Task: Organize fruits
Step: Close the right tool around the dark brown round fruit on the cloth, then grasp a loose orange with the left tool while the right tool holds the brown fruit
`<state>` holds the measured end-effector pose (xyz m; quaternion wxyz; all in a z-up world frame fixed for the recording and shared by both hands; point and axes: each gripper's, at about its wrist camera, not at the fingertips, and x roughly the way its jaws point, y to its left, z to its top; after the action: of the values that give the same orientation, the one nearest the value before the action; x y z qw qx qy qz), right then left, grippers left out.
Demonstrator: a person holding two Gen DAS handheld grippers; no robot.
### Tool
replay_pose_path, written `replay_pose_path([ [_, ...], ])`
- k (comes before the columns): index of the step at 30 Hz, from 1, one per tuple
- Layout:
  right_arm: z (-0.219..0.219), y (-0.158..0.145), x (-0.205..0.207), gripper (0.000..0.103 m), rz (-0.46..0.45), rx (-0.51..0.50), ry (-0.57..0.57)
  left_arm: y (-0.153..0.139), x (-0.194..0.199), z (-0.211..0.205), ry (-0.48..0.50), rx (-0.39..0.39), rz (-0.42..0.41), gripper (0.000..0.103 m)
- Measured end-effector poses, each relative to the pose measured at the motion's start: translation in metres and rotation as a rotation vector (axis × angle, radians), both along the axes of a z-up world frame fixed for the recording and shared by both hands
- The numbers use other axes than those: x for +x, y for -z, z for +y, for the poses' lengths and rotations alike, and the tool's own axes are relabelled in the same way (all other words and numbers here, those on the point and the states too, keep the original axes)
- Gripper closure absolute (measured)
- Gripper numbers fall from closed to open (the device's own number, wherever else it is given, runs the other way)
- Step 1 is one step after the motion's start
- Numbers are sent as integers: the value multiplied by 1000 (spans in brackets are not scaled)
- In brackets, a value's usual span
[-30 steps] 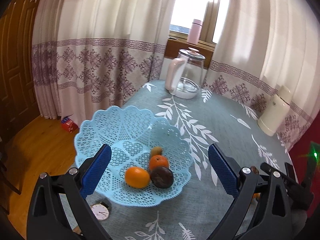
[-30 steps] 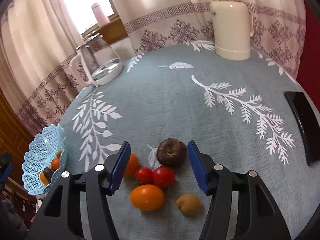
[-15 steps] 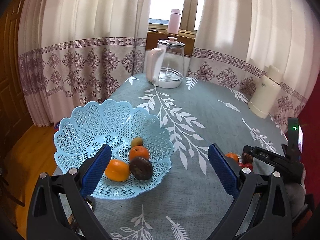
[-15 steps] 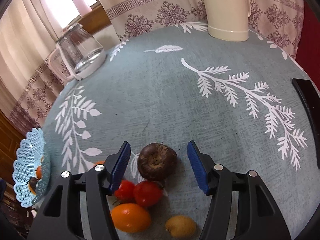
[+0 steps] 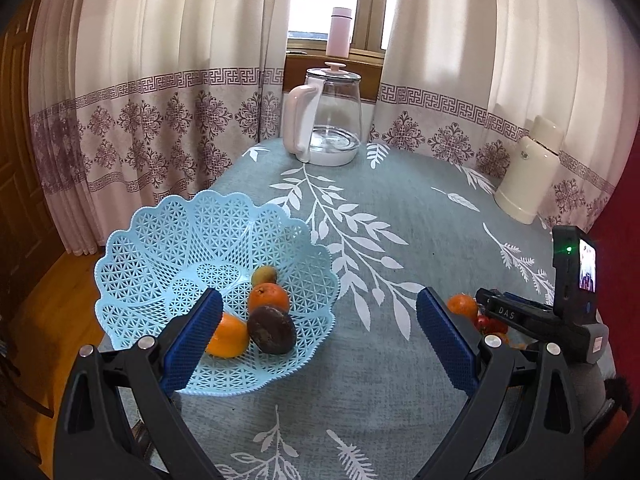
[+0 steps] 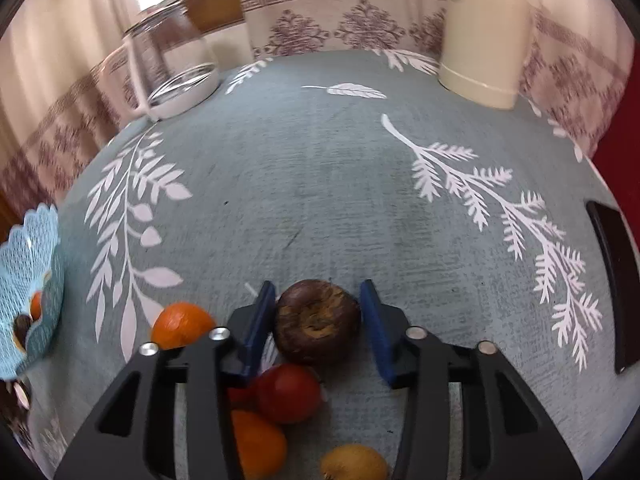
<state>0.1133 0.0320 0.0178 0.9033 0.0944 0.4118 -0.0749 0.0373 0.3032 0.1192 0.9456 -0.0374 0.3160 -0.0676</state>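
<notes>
- The right gripper has its blue pads close on either side of a wrinkled dark brown round fruit; whether they touch it I cannot tell.
- At 6 o'clock of that fruit a red tomato presses against it; an orange tangerine sits at 9 o'clock, just outside the left pad.
- From 12 to 2 o'clock the teal leaf-printed tablecloth lies bare up to the cream thermos flask and the glass kettle.
- The pale blue lattice plastic basket has free floor from 9 to 12 o'clock; its fruit crowds 5 o'clock.
</notes>
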Motion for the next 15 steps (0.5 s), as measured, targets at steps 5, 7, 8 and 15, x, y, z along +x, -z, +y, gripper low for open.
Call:
replay_pose_path([
  [5, -2, -1, -9, 60, -19, 1, -5, 2, 1, -2, 5, 6, 6, 4],
  [7, -6, -3, -14, 60, -30, 9, 7, 3, 1, -4, 8, 9, 8, 4],
  [8, -9, -3, -17, 60, -35, 13, 12, 4, 1, -5, 10, 11, 9, 4],
  [15, -42, -3, -41, 60, -57, 35, 68, 12, -1, -22, 45, 39, 22, 4],
])
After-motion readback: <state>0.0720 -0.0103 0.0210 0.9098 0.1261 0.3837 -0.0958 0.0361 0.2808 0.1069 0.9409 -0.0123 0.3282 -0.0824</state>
